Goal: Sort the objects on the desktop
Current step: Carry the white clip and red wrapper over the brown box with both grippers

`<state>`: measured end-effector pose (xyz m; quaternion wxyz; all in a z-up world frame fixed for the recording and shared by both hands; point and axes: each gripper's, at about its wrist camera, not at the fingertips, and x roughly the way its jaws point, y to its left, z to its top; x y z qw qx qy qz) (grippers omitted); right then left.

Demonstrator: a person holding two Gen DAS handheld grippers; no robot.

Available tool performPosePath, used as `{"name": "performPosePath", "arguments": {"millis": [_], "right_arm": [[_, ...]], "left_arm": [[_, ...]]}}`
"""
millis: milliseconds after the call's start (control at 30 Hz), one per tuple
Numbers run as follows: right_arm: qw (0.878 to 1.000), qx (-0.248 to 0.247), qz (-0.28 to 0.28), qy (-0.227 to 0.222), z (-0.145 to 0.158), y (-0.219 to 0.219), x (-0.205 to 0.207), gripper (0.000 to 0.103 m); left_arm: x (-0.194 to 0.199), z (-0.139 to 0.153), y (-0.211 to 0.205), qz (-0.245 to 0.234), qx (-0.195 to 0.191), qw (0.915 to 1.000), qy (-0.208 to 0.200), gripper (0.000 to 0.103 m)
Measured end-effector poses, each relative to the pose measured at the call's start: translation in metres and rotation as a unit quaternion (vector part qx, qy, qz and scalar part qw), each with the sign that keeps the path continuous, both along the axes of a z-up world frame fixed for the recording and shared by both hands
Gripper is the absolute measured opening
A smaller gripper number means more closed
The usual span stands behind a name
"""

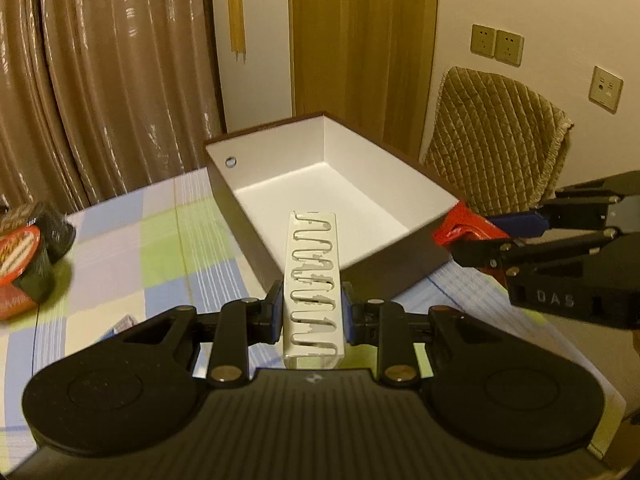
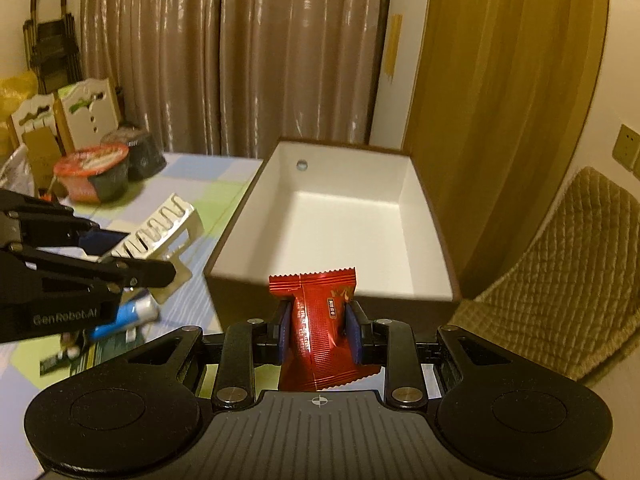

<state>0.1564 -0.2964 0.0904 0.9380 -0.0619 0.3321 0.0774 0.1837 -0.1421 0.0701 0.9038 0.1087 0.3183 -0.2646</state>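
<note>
Left wrist view: my left fingers (image 1: 311, 312) clamp a white slotted rack (image 1: 313, 276); my right fingers (image 2: 319, 326) pinch a crinkly red wrapper (image 2: 320, 328) before the box (image 2: 240, 236).

Dim, warm yellowish indoor light — glare streaks the curtains (image 1: 100, 80), edges bow and darken, left-side clutter blurs.

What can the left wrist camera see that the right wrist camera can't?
Only the left wrist view shows three wall sockets together.

Only the right wrist view shows the blue tube on the table and the white chair backs.

Both show the box, the left claw holding the white rack, and the right claw holding the red packet.
</note>
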Motion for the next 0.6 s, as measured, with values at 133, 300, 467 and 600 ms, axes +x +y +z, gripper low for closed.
{"name": "performPosePath", "arguments": {"millis": [133,300,467,600], "right_arm": [[1.000,0.003,0.005,-0.022,0.016,-0.014,0.029,0.028],[1.000,0.005,0.007,-0.026,0.019,-0.030,0.075,0.028],[1.000,0.015,0.011,0.010,-0.003,-0.042,0.126,0.028],[0.999,0.010,0.019,0.042,-0.028,-0.046,0.155,0.028]], "left_arm": [[0.026,0.009,-0.019,0.000,0.002,1.0000,-0.009,0.023],[0.065,0.012,-0.046,-0.002,0.006,0.9998,-0.016,0.023],[0.102,-0.004,-0.069,-0.002,0.021,0.9998,0.000,0.023],[0.122,-0.023,-0.084,-0.008,0.041,0.9990,0.013,0.023]]}}
